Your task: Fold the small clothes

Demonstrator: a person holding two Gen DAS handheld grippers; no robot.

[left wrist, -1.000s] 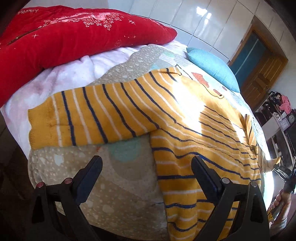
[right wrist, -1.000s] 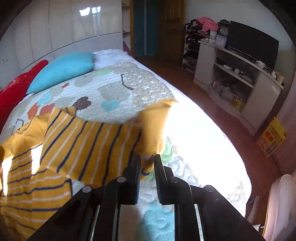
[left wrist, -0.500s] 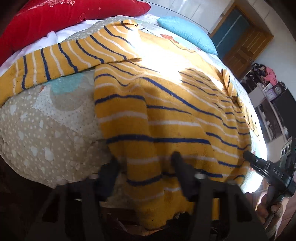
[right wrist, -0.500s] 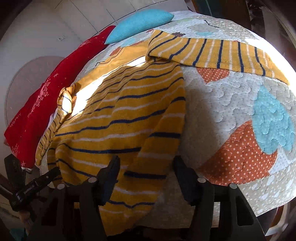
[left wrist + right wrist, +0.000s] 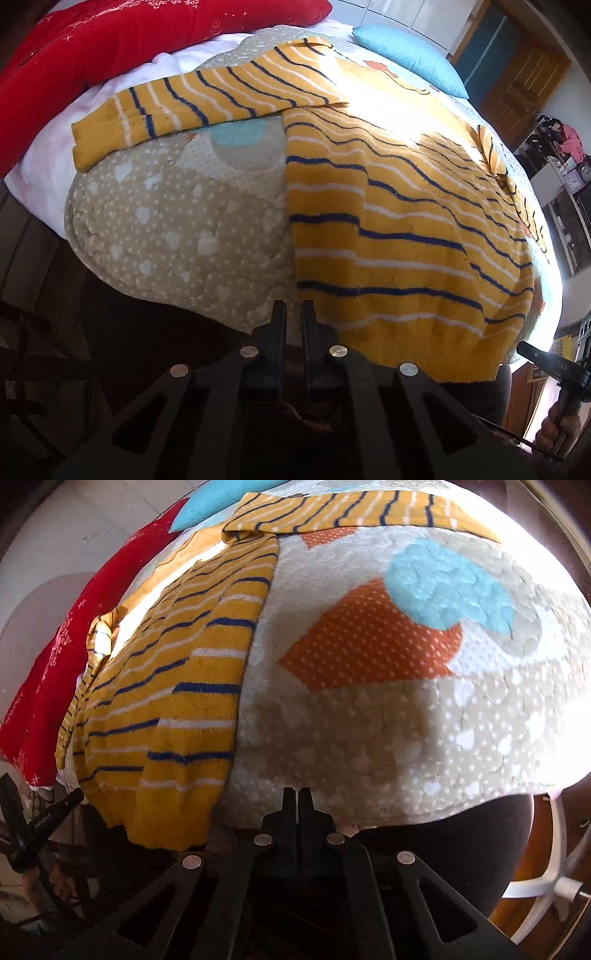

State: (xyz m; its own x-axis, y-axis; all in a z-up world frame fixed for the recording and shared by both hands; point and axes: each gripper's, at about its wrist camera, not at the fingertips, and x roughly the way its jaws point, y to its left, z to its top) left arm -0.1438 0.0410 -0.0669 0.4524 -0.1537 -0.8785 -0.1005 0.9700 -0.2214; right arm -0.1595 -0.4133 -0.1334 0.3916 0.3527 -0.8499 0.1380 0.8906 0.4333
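A small yellow sweater (image 5: 399, 229) with blue and white stripes lies flat on the quilted bed, both sleeves spread out, its hem hanging over the near edge. It also shows in the right wrist view (image 5: 177, 686). My left gripper (image 5: 293, 314) is shut and empty, at the bed edge just left of the sweater's lower left corner. My right gripper (image 5: 297, 799) is shut and empty, at the bed edge just right of the sweater's lower right corner. The left sleeve (image 5: 207, 103) points left, the right sleeve (image 5: 351, 511) points right.
The patchwork quilt (image 5: 177, 229) covers the bed. A red blanket (image 5: 110, 48) and a blue pillow (image 5: 406, 59) lie at the far side. A wooden door (image 5: 524, 81) and shelves stand beyond. A white chair base (image 5: 546, 878) is at the right.
Both grippers were open astride the sweater's hem half a second ago. Now both are shut and sit just off the sweater's lower corners, pulled back to the bed edge.
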